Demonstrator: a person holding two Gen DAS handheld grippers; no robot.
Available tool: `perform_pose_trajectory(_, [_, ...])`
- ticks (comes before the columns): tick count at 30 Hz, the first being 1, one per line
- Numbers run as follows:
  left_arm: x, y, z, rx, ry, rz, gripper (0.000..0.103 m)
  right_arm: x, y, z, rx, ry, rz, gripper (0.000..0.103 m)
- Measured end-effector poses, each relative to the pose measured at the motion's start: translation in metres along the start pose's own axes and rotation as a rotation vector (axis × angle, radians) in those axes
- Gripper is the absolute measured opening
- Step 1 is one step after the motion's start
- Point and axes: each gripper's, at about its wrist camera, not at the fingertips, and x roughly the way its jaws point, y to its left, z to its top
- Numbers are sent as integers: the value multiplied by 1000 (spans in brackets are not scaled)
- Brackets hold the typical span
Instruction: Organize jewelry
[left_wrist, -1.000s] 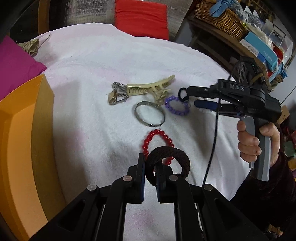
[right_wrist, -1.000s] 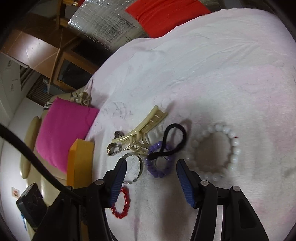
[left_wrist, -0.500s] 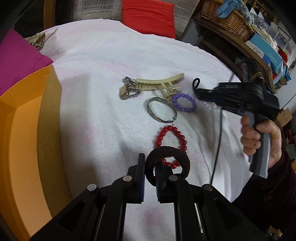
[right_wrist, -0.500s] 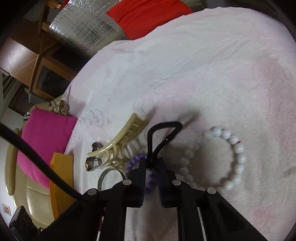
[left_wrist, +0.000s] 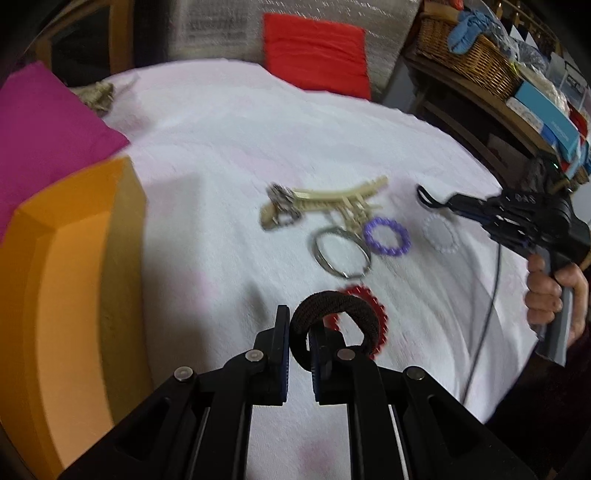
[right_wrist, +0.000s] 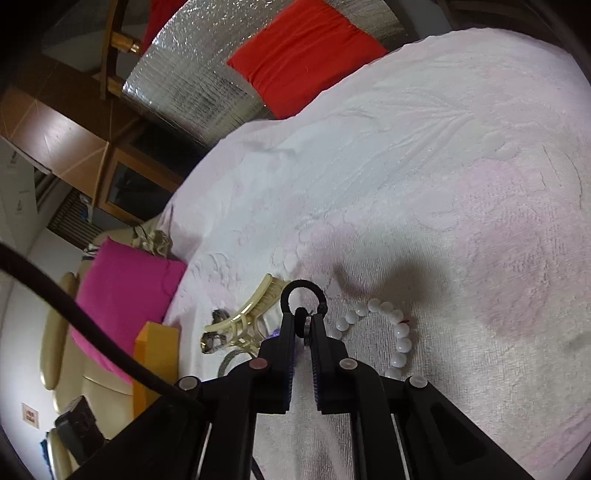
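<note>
White textured cloth (left_wrist: 229, 155) covers the work surface; the jewelry lies in a loose cluster on it. Left gripper (left_wrist: 298, 334): jaws narrow, clamped on a thick dark brown hair tie (left_wrist: 334, 306), which stands up as a loop above the fingertips, clear of the cloth. Red bead bracelet (left_wrist: 373, 301) lies on the cloth directly behind that loop, partly hidden by it. Right gripper (right_wrist: 303, 325): jaws nearly closed, pinching a thin black hair elastic (right_wrist: 301, 290), whose loop sticks out past the fingertips; in the left wrist view the elastic hangs off the tip, raised above the cloth. White bead bracelet (right_wrist: 391, 332) lies flat just beside the right fingertips. Cream hair claw clip (left_wrist: 332, 201), silver bangle (left_wrist: 341, 253) and purple bead bracelet (left_wrist: 387, 242) sit close together, the clip's teeth overlapping the bangle's rim. Orange box (left_wrist: 74, 295) stands at the left edge of the cloth, well apart from the cluster. Left wrist view is motion-blurred.
</note>
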Motion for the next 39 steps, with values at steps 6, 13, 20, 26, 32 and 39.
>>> perform_pose_trajectory(6, [-19, 12, 6, -54, -92, 40, 10, -8, 8, -2, -26, -16, 53, 9])
perform_pose_trajectory(13, [-59, 42, -6, -157, -160, 132, 10, 7, 61, -30, -121, 41, 172, 9])
perform_pose_trajectory(20, [-77, 94, -46, -323, -140, 240, 10, 40, 140, -81, -250, 126, 277, 9])
perform_pose_trajectory(26, [-97, 132, -91, -453, -117, 349, 10, 73, 206, -129, -359, 236, 323, 9])
perform_pose_trajectory(32, [-95, 157, -112, -537, -63, 404, 10, 92, 245, -185, -458, 337, 331, 9])
perform_pose_trajectory(39, [-98, 171, -117, -572, -30, 503, 19, 108, 262, -220, -520, 412, 290, 10])
